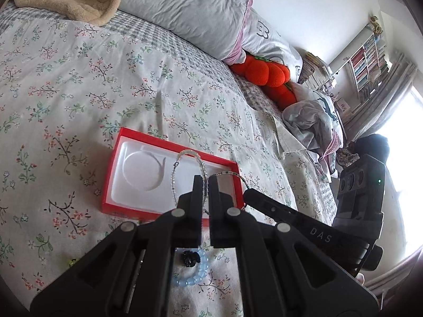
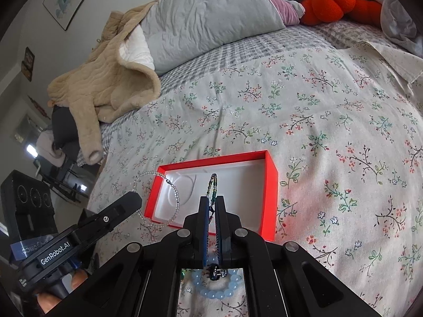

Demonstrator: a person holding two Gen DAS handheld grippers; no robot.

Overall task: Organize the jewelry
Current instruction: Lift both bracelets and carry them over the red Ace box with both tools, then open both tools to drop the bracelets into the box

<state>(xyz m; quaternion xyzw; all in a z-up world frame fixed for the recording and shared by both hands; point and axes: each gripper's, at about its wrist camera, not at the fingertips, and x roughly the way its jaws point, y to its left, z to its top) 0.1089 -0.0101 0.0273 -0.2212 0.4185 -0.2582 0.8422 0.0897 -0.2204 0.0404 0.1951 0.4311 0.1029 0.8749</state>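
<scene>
Both grippers are up over the bed (image 2: pixel 330 100) now, each with a catch! The left gripper (image 1: pixel 205 182) has its jaws pinched tight on a clear bead chain (image 1: pixel 185 155), and that chain loops out ahead of the fingertips, hanging above the near half of the red box (image 1: pixel 116 158). The right gripper (image 2: pixel 212 200) is clamped just as narrow on a dark bead strand (image 2: pixel 213 182), a short loop poking up past its tips, right over the white tray inside the box. In the left view that dark strand trails from the right tool across to the left fingertips, so the two pieces look close enough to touch, though I cannot tell if they are actually tangled.

Down below, a blue bracelet (image 2: pixel 219 288) lies on the sheet just near the box, with a small dark charm (image 1: pixel 189 259) on it, not yet stowed.

Here is the danger, as I judge it: two fine strands carried this close can snag on each other, and letting one go would then drag the other along. The loops hang loose too, so a drop from here could leave part draped over the red rim instead of in the tray
</scene>
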